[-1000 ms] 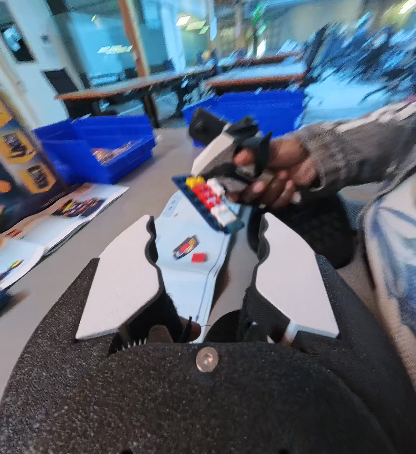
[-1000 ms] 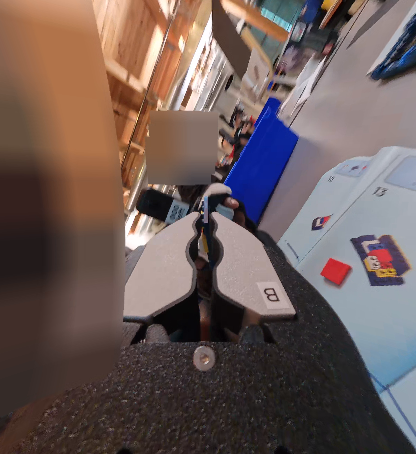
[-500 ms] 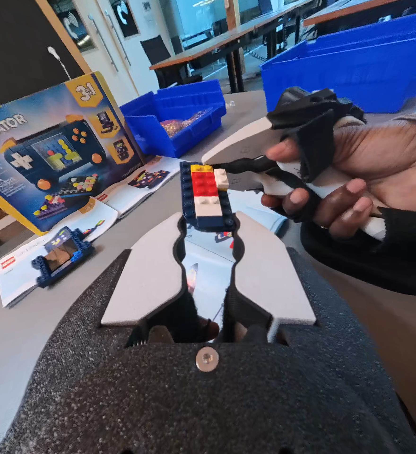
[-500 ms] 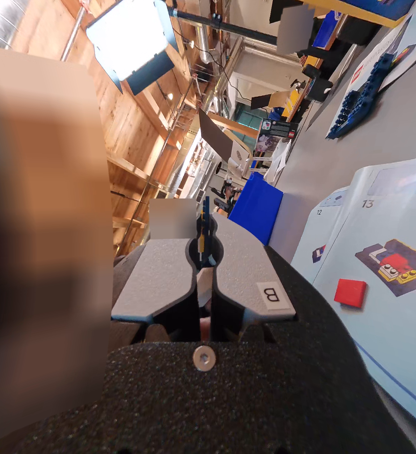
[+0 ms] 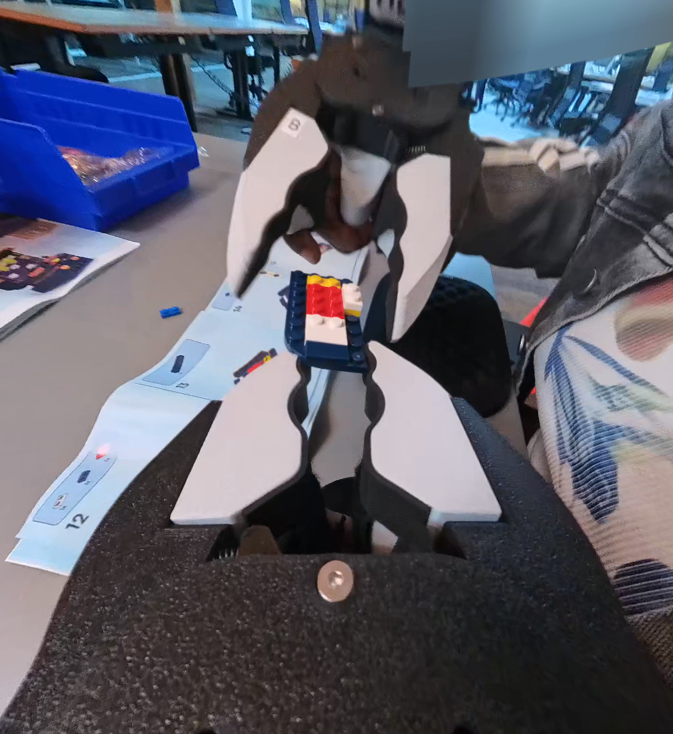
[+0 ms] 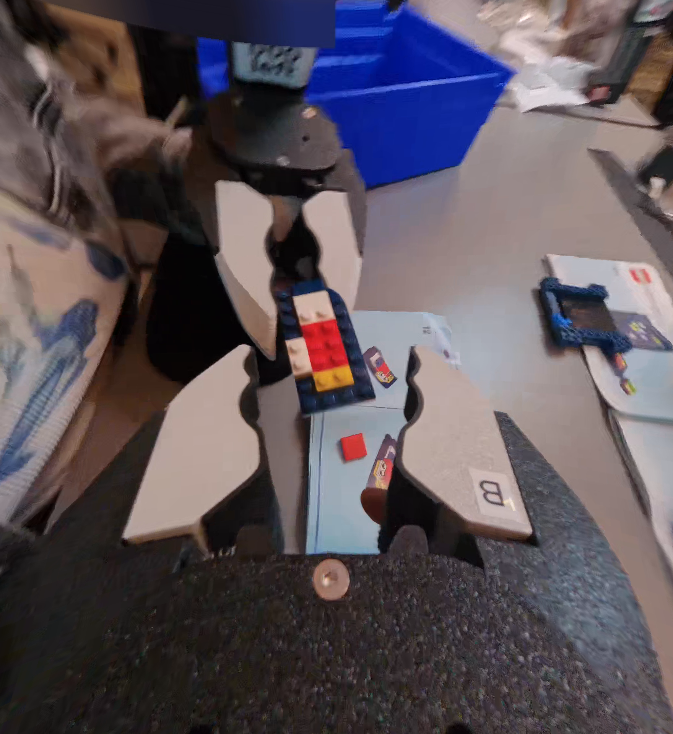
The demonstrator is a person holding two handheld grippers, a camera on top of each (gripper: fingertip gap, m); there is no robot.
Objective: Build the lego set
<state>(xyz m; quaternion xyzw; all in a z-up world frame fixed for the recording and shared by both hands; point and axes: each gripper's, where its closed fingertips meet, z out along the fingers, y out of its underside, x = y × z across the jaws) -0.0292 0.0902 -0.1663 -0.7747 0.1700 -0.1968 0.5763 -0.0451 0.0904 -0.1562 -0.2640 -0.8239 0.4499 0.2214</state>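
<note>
— Where the gray tabletop [image 6: 486, 246] is looked over, what is found on it?

— A blue bin [image 5: 88, 159] is set at the far side, well apart from the work, and an open booklet [image 5: 160, 397] is spread flat beneath both grippers, probably so its pages can be read. A dark blue frame of bricks [image 6: 581, 317] is laid on other papers off to one side.

— And what is held?

— A dark blue brick plate [image 5: 327, 317], topped with white, red and yellow bricks, is kept above the booklet. Its near end is pinched between the fingertips of the left gripper [image 5: 333, 359], whose jaws are drawn narrow on its edges, likely so the studded top stays exposed.

— Is the right gripper [image 6: 329, 369] touching it?

— Apparently not. Its jaws are spread wide, with one on each side of the plate's far end, and a gap is seen on both sides.

— Anything smaller?

— A red square tile [image 6: 353, 447] is left loose on the booklet, and a tiny blue brick [image 5: 170, 311] lies on the bare tabletop.
</note>
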